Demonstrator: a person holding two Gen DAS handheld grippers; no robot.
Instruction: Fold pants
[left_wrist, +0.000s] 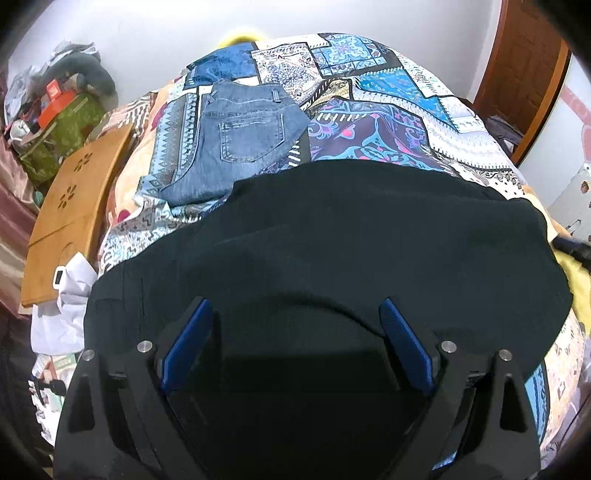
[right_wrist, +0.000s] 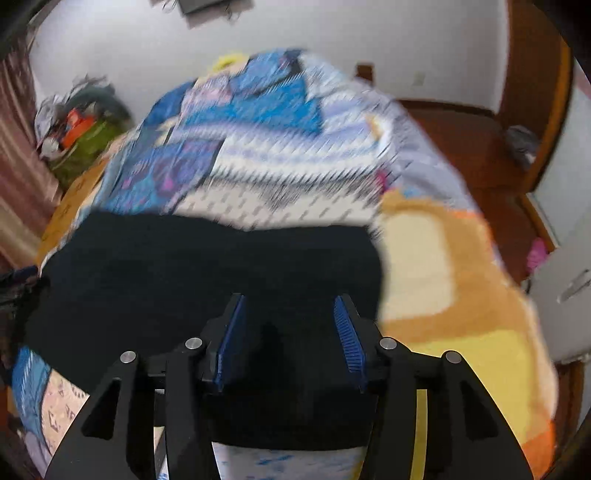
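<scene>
Black pants (left_wrist: 332, 236) lay spread on the patchwork bedspread (left_wrist: 388, 92), near folded jeans (left_wrist: 236, 140); above them the left gripper (left_wrist: 295, 314) hung wide open, holding nothing. In the blurred right wrist view, the right gripper (right_wrist: 288, 310) was likewise parted over the black pants (right_wrist: 184, 266), empty.

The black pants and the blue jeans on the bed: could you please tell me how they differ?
The black pants are plain and dark; the blue jeans are faded denim with a stitched back pocket showing. The black pants lie nearest, under both open tools, left tool and right tool; the blue jeans lie farther back, towards the left. Both rest on the patterned bedspread, and neither is gripped.
</scene>
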